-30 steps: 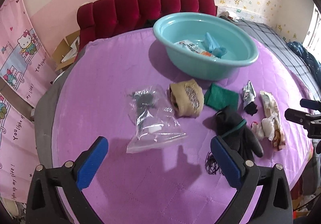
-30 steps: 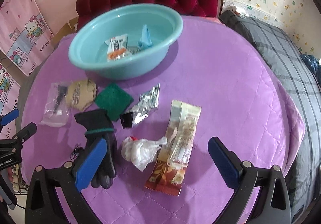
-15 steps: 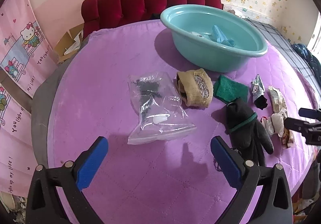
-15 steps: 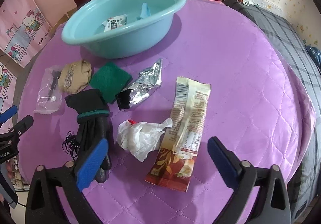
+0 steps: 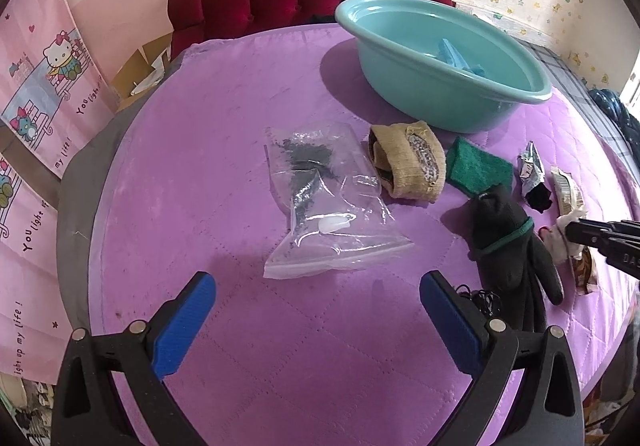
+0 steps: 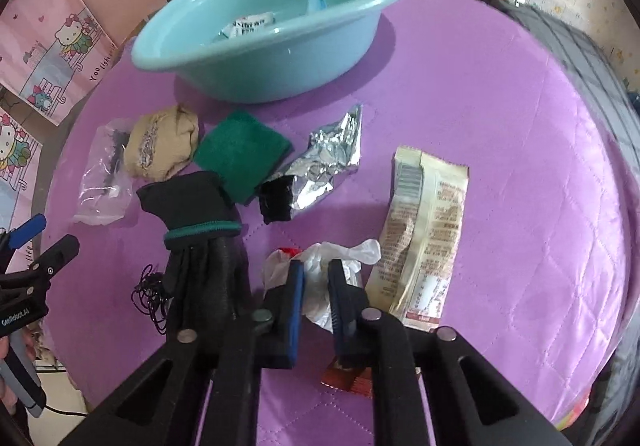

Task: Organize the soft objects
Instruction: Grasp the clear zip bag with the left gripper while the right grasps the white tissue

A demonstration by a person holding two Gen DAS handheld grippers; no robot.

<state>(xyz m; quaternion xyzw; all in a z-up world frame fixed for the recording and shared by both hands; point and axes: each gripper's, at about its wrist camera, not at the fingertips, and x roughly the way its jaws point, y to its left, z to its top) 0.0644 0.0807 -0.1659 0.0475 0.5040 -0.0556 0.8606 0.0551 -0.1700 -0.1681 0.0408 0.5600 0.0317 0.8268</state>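
My right gripper (image 6: 316,266) points down at a crumpled white plastic bag (image 6: 352,252) on the purple table; its jaws are closing and the blue pads pinch the bag between them. In the left wrist view the same gripper (image 5: 576,230) sits on the bag at the right edge. My left gripper (image 5: 317,280) hangs open and empty just in front of a clear zip bag (image 5: 328,206). Beside that lie a rolled tan sock (image 5: 408,166), a green cloth (image 5: 476,166) and a black glove (image 5: 508,242).
A teal basin (image 6: 260,74) holding a few small items stands at the back of the round table. A foil wrapper (image 6: 332,154), a long snack wrapper (image 6: 428,230) and a tangle of black thread (image 6: 152,294) lie nearby. A red sofa stands behind.
The right gripper came down over the white plastic bag and its wide-open jaws closed onto it. The left gripper sank a little toward the table and stayed open.
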